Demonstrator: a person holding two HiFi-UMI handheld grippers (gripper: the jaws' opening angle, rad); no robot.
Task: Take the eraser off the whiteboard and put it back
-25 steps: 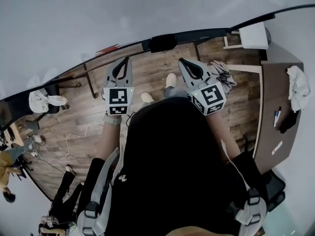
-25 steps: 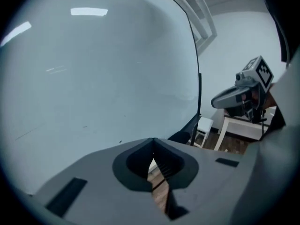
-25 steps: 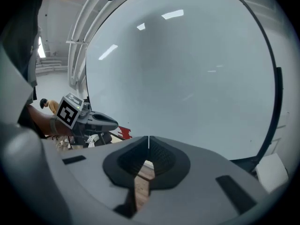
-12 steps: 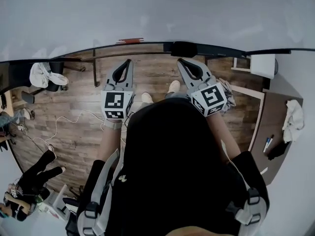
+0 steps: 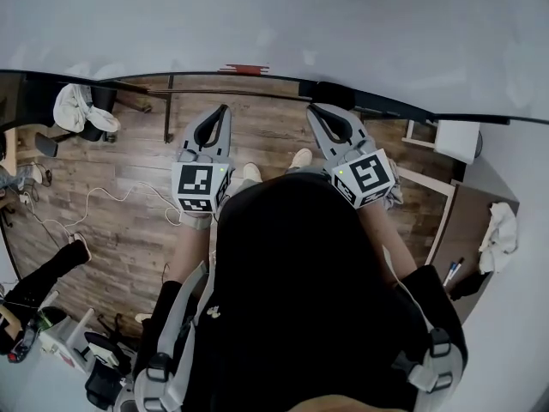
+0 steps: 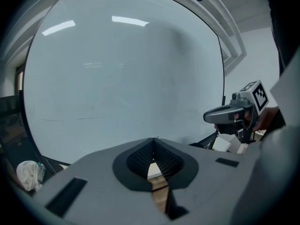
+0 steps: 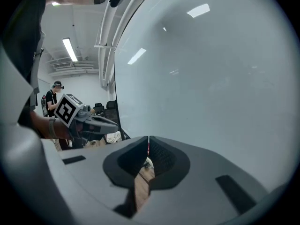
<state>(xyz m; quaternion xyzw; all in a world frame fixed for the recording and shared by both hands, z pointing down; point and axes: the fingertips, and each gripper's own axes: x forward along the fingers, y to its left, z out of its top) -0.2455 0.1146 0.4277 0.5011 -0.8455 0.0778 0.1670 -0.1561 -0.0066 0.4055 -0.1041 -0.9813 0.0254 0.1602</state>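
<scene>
The whiteboard fills the top of the head view. A black eraser sits on its lower edge, and a red marker lies further left on that edge. My left gripper is shut and empty, pointing at the board's lower edge, left of the eraser. My right gripper is also shut and empty, its tips just below and left of the eraser. The left gripper view shows the bare whiteboard and the right gripper beside it. The right gripper view shows the whiteboard and the left gripper.
Under the board is wooden floor with white cables. A chair with a white cloth stands at the left. A brown table with a cloth and markers is at the right, with a white stool beside it. Another person stands in the room behind.
Both grippers have come closer to the board's lower edge, with jaws still shut. The head view has swung, so the eraser now lies just above the right gripper's tips.
</scene>
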